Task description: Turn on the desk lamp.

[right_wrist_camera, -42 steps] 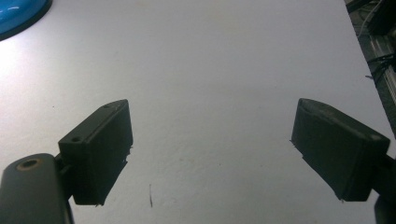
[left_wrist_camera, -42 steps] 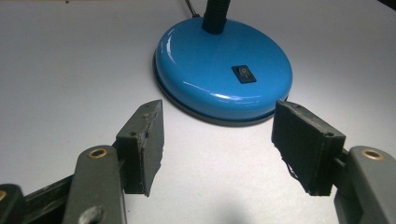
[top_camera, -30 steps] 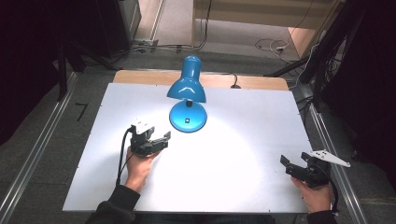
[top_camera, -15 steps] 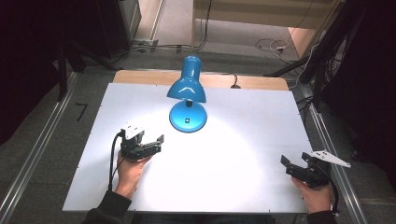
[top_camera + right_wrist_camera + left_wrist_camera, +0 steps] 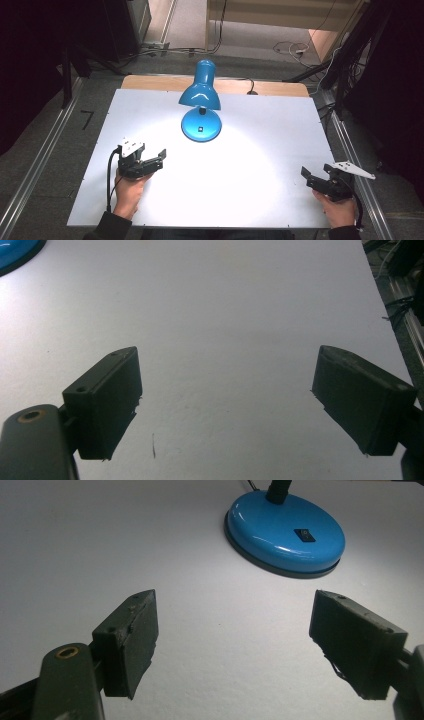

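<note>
A blue desk lamp (image 5: 201, 105) stands lit at the back middle of the white table (image 5: 260, 135). Its round base (image 5: 285, 532) carries a small black switch (image 5: 304, 535). My left gripper (image 5: 152, 160) is at the front left, held by a hand, open and empty, with the lamp base ahead and to its right. My left jaws stand wide apart in the left gripper view (image 5: 232, 645). Near the front right edge my right gripper (image 5: 315, 178) is open too, with nothing between its jaws (image 5: 225, 400). A sliver of the lamp base (image 5: 15, 252) shows at that view's top left.
The lamp's cable (image 5: 250, 85) runs off the table's back edge over a wooden strip (image 5: 150, 82). Metal rails (image 5: 350, 145) flank the table on both sides. A bright pool of light lies on the table's middle.
My left gripper has drawn back from the lamp base, toward the front left of the table. My right gripper has hardly moved.
</note>
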A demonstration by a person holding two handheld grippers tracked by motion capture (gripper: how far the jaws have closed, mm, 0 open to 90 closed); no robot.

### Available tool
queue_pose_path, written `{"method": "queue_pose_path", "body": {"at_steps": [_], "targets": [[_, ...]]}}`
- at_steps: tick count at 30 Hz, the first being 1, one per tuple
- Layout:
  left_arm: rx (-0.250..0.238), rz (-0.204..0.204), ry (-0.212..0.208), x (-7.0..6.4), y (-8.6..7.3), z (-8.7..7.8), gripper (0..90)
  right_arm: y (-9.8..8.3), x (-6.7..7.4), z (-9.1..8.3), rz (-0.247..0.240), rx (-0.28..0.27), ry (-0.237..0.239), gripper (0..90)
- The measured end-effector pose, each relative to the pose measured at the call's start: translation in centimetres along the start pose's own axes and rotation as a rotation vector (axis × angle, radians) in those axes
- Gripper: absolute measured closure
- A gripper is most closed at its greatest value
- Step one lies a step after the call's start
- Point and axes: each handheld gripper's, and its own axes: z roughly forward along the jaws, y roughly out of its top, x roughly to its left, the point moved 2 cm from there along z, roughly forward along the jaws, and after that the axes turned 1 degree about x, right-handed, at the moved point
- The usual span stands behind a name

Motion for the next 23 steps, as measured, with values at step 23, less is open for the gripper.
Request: {"method": "queue_pose_path", "body": {"at_steps": [23], "targets": [[0.05,-0.037,0.093,5.0,-3.6,-4.8,15.9,-0.7,-0.9,-0.5,0.024,0.003,-0.041,11.0]]}}
